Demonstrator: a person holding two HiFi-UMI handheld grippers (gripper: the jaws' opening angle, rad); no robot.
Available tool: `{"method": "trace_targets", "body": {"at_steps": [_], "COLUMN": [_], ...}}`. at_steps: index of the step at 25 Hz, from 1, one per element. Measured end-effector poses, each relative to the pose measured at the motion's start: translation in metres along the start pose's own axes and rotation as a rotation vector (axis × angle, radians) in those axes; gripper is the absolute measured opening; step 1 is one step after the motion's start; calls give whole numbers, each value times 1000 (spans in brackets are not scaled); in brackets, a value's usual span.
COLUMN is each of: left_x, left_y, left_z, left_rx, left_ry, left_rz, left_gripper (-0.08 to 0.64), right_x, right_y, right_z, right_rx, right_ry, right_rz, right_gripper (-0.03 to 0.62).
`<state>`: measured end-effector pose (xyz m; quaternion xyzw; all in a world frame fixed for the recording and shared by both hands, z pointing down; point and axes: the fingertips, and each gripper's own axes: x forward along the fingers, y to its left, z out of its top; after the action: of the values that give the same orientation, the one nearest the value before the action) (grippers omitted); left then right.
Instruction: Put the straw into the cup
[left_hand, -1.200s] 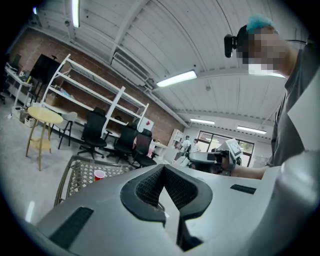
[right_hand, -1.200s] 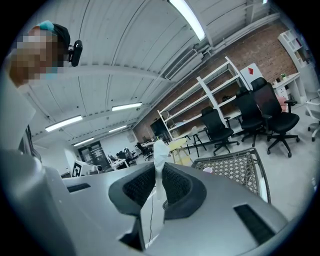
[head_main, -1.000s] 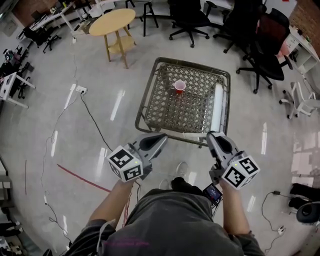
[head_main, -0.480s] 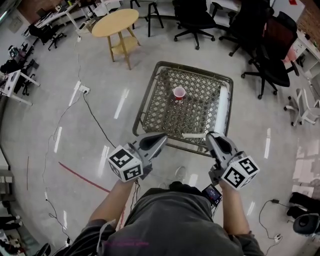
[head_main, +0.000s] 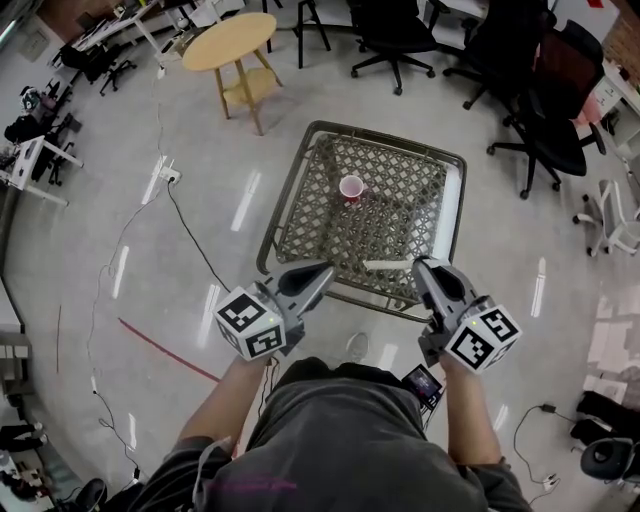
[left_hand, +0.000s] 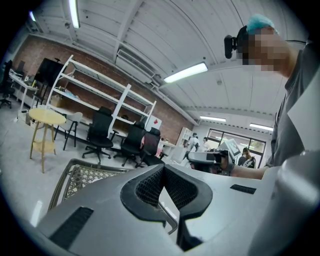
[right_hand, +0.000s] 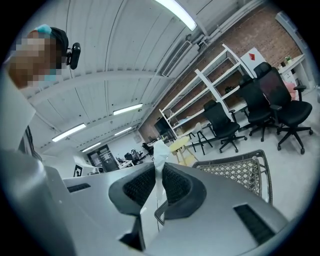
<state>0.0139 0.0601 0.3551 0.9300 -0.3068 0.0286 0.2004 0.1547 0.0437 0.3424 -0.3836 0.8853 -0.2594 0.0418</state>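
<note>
No legible text, label, brand or number anywhere.

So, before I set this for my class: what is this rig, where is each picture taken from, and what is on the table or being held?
No robot here: a person wears a head camera and holds a two-fingered gripper in each hand. The head view looks down on the left gripper and right gripper; the marker cubes are part of them. The other two pictures come from cameras riding on each gripper, looking along its fingers. On the woven lattice table with a metal frame stands a small red cup. The right gripper's fingers are closed on a thin white straw; the left gripper's fingers are together, empty.
</note>
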Motion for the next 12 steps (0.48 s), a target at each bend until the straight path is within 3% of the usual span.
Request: {"method": "trace_targets", "body": {"at_steps": [12], "left_x": [16], "left_y": [7], "left_z": [8], "left_rx": [2], "left_ry": [13], "left_rz": [-7], "left_gripper": [9], "right_x": [6], "right_y": [-18], "right_z": [5], "right_rx": [17], "right_ry": [13], "right_rz": [-8], "right_gripper": [48]}}
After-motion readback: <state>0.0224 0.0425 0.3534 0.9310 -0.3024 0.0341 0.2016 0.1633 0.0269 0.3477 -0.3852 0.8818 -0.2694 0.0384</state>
